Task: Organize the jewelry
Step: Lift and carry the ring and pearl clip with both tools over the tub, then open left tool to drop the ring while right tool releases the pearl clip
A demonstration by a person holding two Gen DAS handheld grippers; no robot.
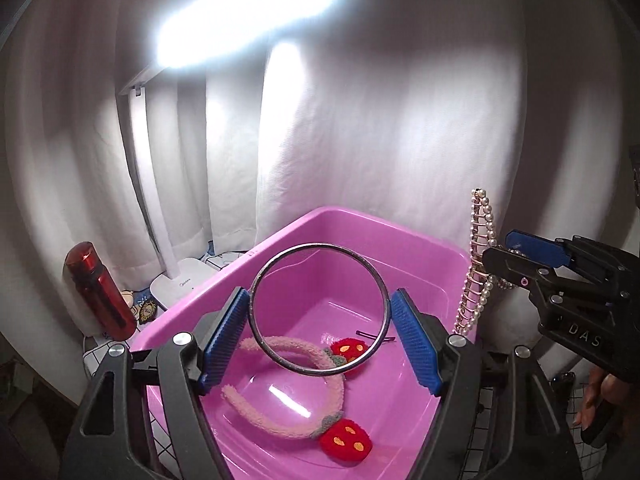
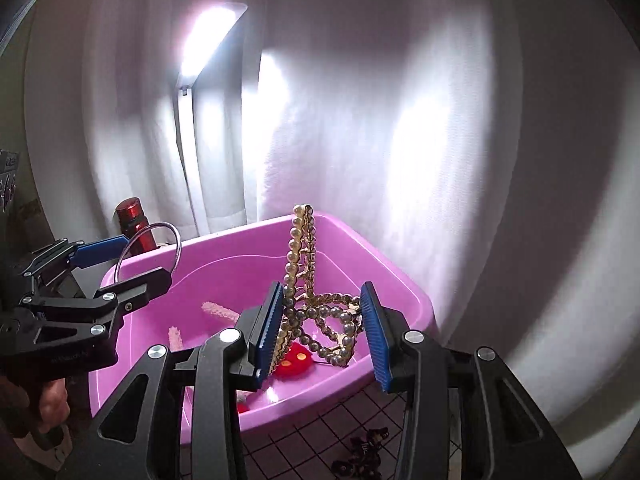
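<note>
Pink tub (image 1: pixel 404 236), grid tabletop (image 2: pixel 320 436) — white curtain (image 1: pixel 360 140)

A white desk lamp (image 1: pixel 176 276) stood at the back left, its bright head (image 1: pixel 248 12) lit above the scene — a white curtain (image 1: pixel 400 120) hung in folds behind it. Just beside the lamp's base stood a red bottle (image 1: pixel 100 292), tilted in the left view. A grid-patterned cloth (image 2: pixel 320 432) covered the worktop.
</note>
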